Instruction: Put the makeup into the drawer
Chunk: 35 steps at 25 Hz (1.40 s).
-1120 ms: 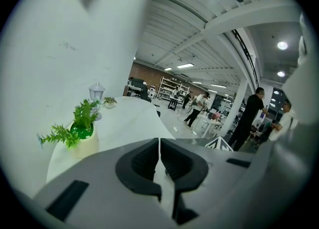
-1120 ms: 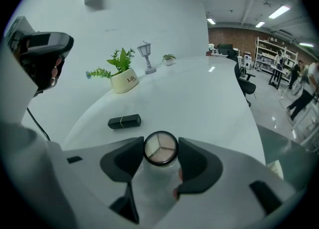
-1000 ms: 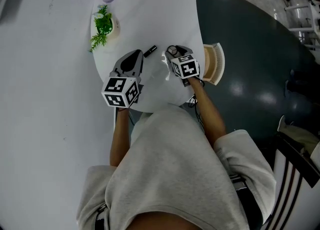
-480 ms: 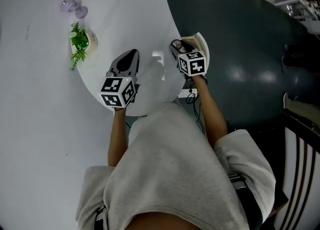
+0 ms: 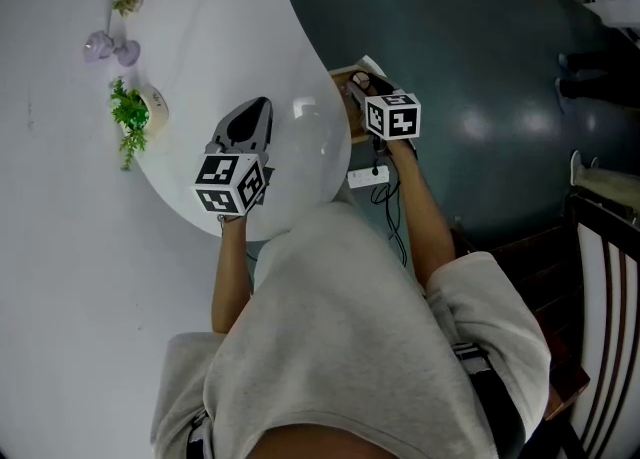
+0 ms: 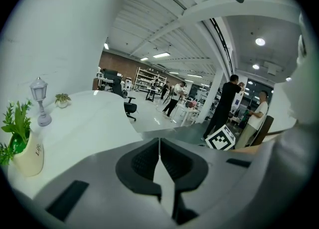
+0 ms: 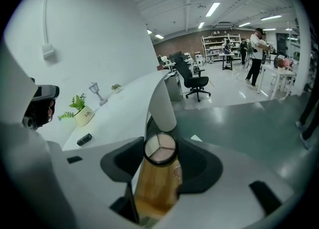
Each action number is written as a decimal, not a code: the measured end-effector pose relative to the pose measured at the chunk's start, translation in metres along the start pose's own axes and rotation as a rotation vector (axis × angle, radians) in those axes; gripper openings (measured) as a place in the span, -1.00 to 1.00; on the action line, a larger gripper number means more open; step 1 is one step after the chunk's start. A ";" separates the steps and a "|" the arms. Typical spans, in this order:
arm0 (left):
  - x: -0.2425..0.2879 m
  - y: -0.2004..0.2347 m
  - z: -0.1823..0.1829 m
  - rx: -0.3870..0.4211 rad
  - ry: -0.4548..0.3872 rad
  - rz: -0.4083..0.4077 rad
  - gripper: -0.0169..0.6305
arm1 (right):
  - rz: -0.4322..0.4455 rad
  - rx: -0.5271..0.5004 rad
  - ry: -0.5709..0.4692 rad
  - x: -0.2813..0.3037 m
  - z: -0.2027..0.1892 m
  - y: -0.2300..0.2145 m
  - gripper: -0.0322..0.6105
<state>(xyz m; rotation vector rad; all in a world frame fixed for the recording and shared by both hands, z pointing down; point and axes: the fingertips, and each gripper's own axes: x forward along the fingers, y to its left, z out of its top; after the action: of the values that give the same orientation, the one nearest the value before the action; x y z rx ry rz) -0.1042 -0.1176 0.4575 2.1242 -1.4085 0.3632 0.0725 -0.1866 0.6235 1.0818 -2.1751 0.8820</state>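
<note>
Pinched in the right gripper (image 5: 358, 85) just above the open wooden drawer (image 7: 152, 188), the round black-rimmed compact of three pale powders (image 7: 160, 149) could clip the drawer's front and fall to the dark floor (image 5: 480, 67) if released off-centre; the left gripper (image 6: 159, 148), left of the drawer, has its jaws pressed together on nothing.

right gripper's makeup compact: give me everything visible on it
The compact is a small round disc with a black rim and three wedge-shaped pans in pale beige and pink tones; it looks like plastic. It is clamped on edge between the right gripper's fingers, with its face toward the camera. It is off the white table, above the wooden drawer.
</note>
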 end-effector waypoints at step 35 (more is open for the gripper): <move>0.020 0.017 -0.003 -0.010 0.077 0.051 -0.90 | 0.076 0.169 0.432 0.117 -0.114 -0.036 -0.24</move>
<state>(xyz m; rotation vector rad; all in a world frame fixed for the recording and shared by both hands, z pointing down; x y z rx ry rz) -0.1115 -0.1356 0.4754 2.0471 -1.4197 0.4524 0.0614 -0.1723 0.7902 0.7952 -1.8151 1.2263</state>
